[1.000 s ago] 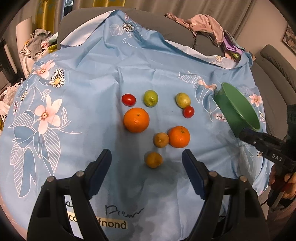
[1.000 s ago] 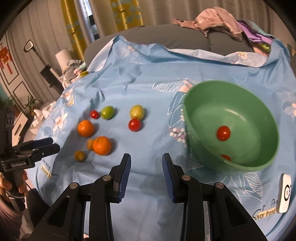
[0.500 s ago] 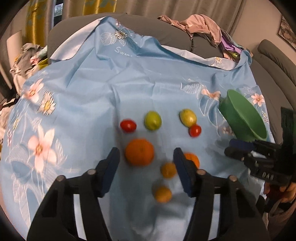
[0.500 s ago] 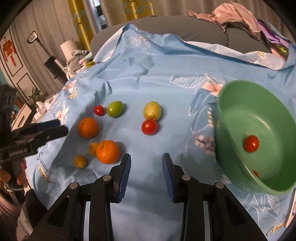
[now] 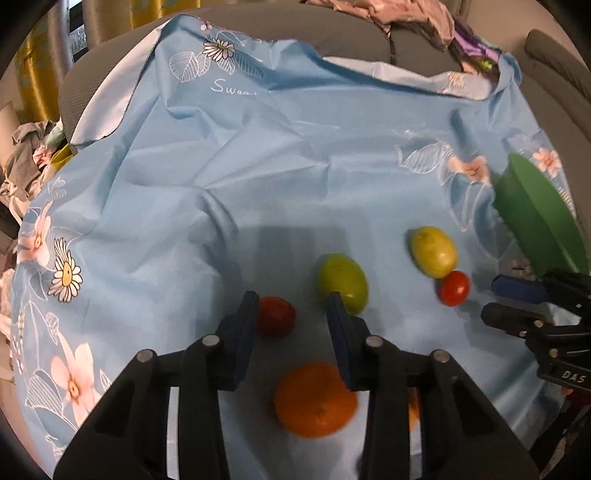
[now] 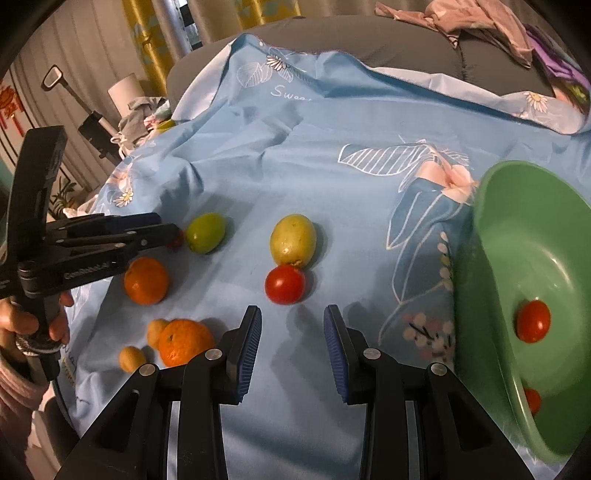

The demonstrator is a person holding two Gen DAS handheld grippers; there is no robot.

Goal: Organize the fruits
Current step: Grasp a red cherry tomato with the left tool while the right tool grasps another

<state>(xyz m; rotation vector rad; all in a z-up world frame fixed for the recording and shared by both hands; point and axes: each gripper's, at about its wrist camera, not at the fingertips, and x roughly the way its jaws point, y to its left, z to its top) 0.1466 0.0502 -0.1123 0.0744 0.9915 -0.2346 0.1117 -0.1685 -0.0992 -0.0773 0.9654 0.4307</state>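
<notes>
Fruits lie on a blue flowered cloth. My left gripper is open; a red tomato sits beside its left fingertip and a green fruit just past its right fingertip, with an orange below between the fingers. My right gripper is open and empty, just short of a red tomato that touches a yellow-green fruit. A green bowl at the right holds a tomato and part of another.
In the right wrist view a second orange and two small yellowish fruits lie near the cloth's front left. The left gripper reaches in there. Clothes lie on the grey sofa behind.
My left gripper has moved forward over the fruits and narrowed around the red tomato's spot. My right gripper has moved left and forward toward the other tomato; the bowl has slid to the frame's right.
</notes>
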